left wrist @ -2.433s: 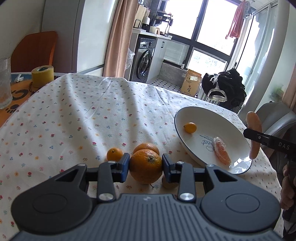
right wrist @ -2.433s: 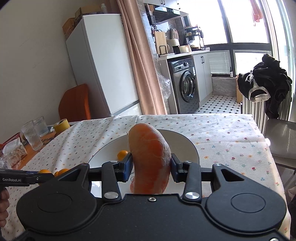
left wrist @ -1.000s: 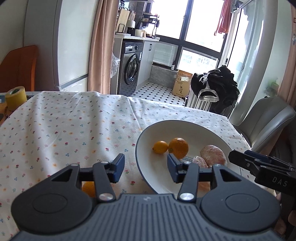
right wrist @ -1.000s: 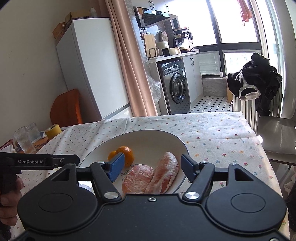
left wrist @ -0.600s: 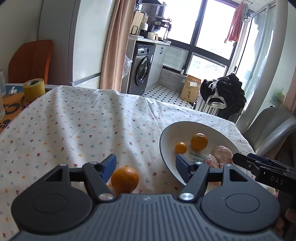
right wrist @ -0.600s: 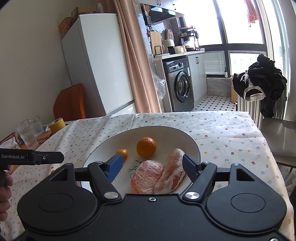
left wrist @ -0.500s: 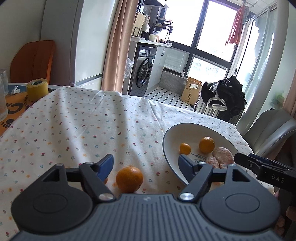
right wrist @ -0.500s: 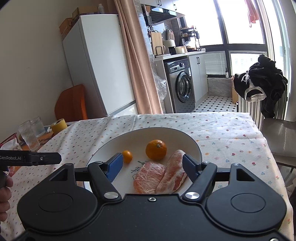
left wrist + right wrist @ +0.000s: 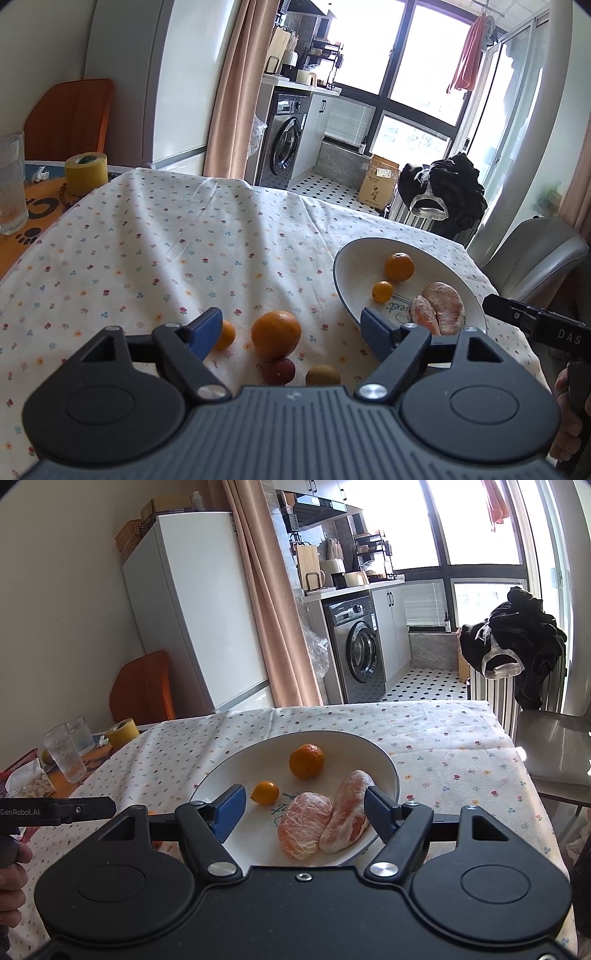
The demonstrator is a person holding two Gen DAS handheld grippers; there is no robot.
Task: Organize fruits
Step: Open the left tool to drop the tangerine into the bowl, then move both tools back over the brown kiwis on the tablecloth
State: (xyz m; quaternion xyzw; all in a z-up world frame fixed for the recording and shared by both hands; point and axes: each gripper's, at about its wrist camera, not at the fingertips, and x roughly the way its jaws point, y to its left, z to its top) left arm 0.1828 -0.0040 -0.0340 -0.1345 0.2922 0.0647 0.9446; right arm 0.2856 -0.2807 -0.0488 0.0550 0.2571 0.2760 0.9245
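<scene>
A white plate [image 9: 345, 258] [image 9: 384, 764] on the flowered tablecloth holds an orange [image 9: 399, 266] [image 9: 306, 760], a small kumquat [image 9: 382, 291] [image 9: 265, 792] and two peeled citrus pieces [image 9: 439, 308] [image 9: 325, 821]. Left of the plate, on the cloth, lie a larger orange [image 9: 276, 334], a small kumquat [image 9: 224, 334], a red lychee [image 9: 279, 371] and a brown kiwi [image 9: 322, 375]. My left gripper [image 9: 291, 330] is open, low over these loose fruits, with the larger orange between its fingers' line. My right gripper [image 9: 301, 810] is open at the plate's near rim, holding nothing.
At the table's far left stand a yellow tape roll [image 9: 86, 172] [image 9: 122, 733] and drinking glasses [image 9: 11, 184] [image 9: 66, 755]. A grey chair [image 9: 532, 254] [image 9: 554, 753] sits past the table's right edge. A fridge, curtain and washing machine stand behind.
The orange and the peeled piece were let go onto the plate. My left gripper has swung back left and lowered over the loose fruits, opening wider. The right gripper has barely moved.
</scene>
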